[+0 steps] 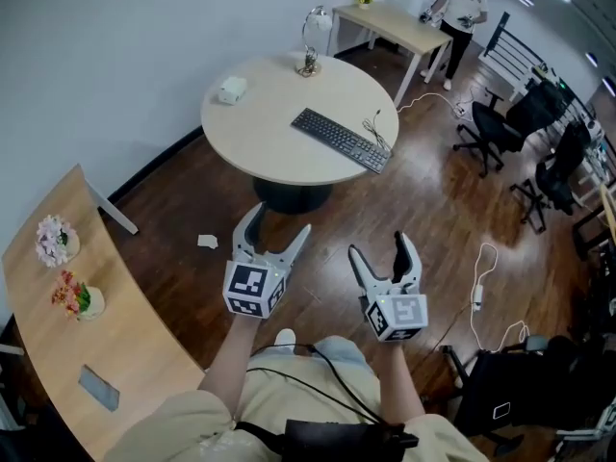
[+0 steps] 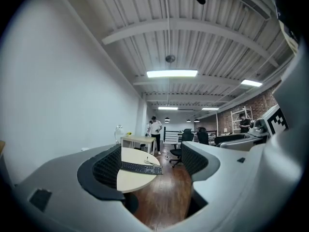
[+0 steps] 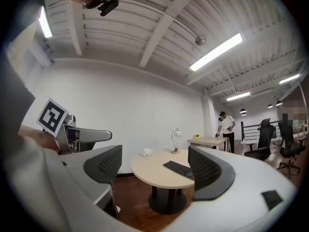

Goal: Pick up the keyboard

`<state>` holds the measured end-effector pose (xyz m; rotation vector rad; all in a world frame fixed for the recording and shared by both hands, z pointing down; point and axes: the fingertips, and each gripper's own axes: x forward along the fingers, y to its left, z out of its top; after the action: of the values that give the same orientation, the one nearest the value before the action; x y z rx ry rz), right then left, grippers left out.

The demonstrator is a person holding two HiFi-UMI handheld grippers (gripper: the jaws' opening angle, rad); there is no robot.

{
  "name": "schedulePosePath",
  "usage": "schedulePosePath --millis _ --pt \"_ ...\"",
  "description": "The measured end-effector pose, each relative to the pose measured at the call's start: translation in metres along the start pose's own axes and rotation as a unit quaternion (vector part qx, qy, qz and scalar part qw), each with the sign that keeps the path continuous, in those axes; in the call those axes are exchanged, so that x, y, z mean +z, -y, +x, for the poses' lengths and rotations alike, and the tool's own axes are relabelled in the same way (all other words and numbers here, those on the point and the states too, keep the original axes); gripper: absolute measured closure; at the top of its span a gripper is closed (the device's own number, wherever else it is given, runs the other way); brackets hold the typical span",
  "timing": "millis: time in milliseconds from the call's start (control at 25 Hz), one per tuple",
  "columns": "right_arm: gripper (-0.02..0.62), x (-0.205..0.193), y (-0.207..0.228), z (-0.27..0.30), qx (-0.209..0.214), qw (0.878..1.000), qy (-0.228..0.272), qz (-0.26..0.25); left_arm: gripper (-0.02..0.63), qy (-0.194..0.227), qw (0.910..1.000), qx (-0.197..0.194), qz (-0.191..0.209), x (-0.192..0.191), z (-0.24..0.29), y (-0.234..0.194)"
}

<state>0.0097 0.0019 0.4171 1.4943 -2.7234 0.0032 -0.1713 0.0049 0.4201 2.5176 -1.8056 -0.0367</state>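
Observation:
A black keyboard lies on the right part of a round beige table, its cable coiled at its far end. Both grippers are held over the wooden floor, well short of the table and pointing level toward it. My left gripper has its jaws apart with nothing between them, and so does my right gripper. In the left gripper view the keyboard shows far off between the pads. In the right gripper view the keyboard lies on the table beside the right pad.
The round table also carries a desk lamp and a small white box. A curved wooden counter with flower pots runs along the left. Office chairs, a rectangular table, a person and a floor cable lie right.

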Motion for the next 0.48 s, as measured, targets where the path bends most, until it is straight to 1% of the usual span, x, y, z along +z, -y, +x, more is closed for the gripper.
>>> schedulePosePath --millis 120,240,360,480 --pt "0.144 -0.012 0.005 0.021 0.006 1.0 -0.017 0.014 0.239 -0.023 0.9997 0.003 -0.011 -0.022 0.015 -0.013" --pt "0.144 -0.024 0.019 0.045 0.017 0.999 -0.019 0.021 0.239 -0.037 0.9992 0.005 -0.012 -0.036 0.037 -0.018" --pt "0.144 -0.04 0.037 0.078 0.023 0.999 -0.025 0.034 0.239 -0.046 0.9989 0.008 -0.006 -0.044 0.063 -0.027" --pt "0.144 -0.046 0.063 0.12 0.031 0.998 -0.019 0.049 0.239 -0.055 0.9983 0.017 0.004 -0.048 0.097 -0.041"
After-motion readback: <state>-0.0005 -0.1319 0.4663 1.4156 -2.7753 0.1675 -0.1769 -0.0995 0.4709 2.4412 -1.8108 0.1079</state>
